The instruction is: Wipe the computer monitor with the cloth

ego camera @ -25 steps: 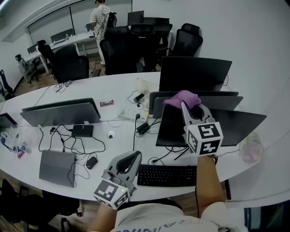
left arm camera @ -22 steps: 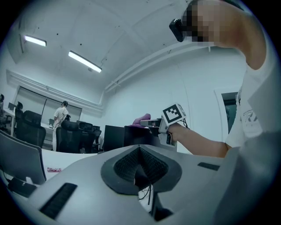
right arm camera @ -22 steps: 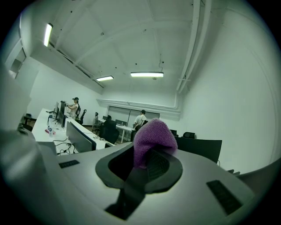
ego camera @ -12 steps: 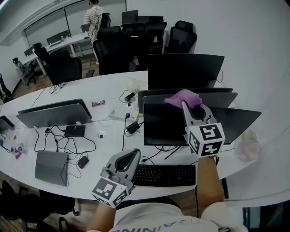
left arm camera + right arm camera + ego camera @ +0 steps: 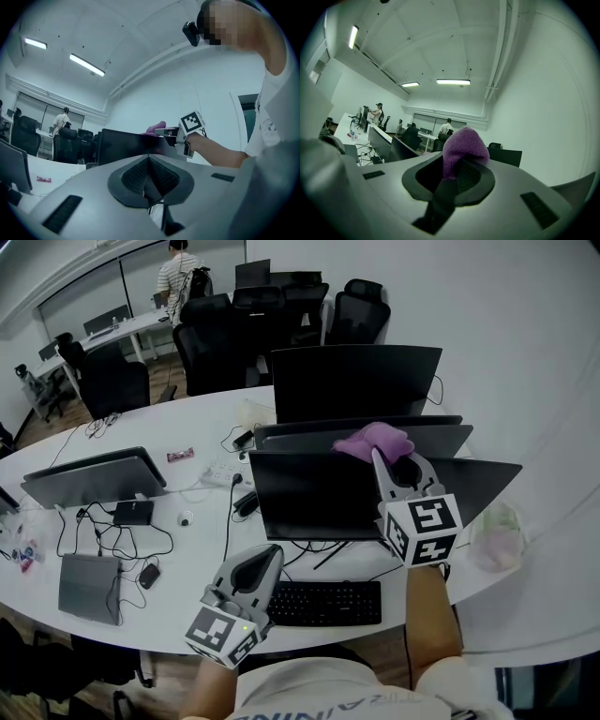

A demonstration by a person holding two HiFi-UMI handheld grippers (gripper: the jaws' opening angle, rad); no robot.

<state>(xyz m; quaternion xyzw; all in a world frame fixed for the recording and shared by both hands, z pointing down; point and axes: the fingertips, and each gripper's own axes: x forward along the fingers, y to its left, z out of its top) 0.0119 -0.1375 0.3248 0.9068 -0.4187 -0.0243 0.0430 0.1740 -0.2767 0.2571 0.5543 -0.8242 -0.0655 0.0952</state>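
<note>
My right gripper (image 5: 392,462) is shut on a purple cloth (image 5: 373,441), held above the top edge of the nearest black monitor (image 5: 309,493). In the right gripper view the purple cloth (image 5: 461,149) bulges out between the closed jaws. My left gripper (image 5: 255,570) hangs low at the front of the desk beside the keyboard (image 5: 323,603), jaws shut with nothing in them. The left gripper view shows the monitor (image 5: 126,146) edge-on, with the right gripper (image 5: 166,132) and the cloth (image 5: 154,127) at its top.
Two more monitors (image 5: 361,381) stand behind the near one. To the left lie a folded monitor (image 5: 89,477), a laptop (image 5: 89,587), a mouse (image 5: 148,575) and tangled cables (image 5: 117,531). Office chairs (image 5: 211,329) and a person (image 5: 173,273) are at the back. A clear bag (image 5: 495,535) sits at the right.
The view has shifted, so the desk and monitors slid left in the head view. The right gripper with the cloth stays at the monitor's top edge. The left gripper has hardly moved.
</note>
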